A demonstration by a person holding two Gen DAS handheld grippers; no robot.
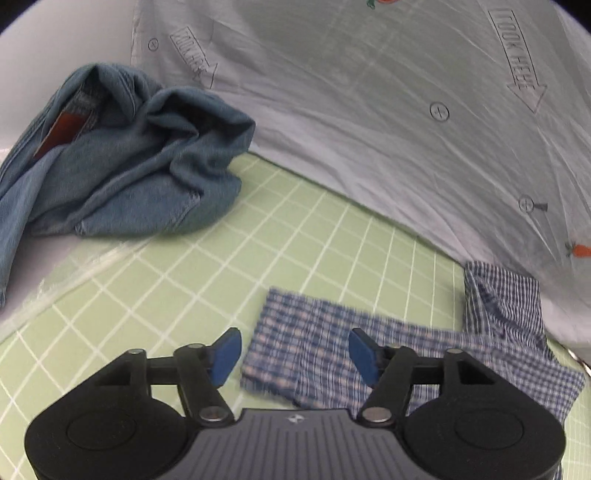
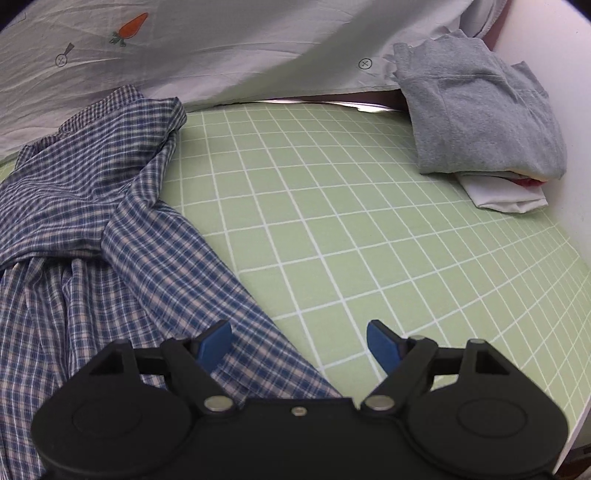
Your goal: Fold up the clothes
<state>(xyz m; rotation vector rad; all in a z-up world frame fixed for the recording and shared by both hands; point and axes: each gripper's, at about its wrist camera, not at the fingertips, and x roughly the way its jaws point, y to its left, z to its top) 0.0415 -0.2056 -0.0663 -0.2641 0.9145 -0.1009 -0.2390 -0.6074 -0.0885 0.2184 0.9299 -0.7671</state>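
Green grid mat (image 2: pixel 332 221), denim heap (image 1: pixel 122 155), grey stack (image 2: pixel 480 122)

A pale green mat (image 2: pixel 332 221) with a white grid covers the work surface. Behind it hangs a creased white sheet (image 1: pixel 369 110) (printed with carrots, arrows and small circled marks), evenly lit.

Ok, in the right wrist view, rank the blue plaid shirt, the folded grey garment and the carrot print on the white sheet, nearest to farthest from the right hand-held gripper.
1. Blue plaid shirt, left, reaching under the right hand-held gripper.
2. Folded grey garment, far right.
3. Carrot print on the white sheet, top left.
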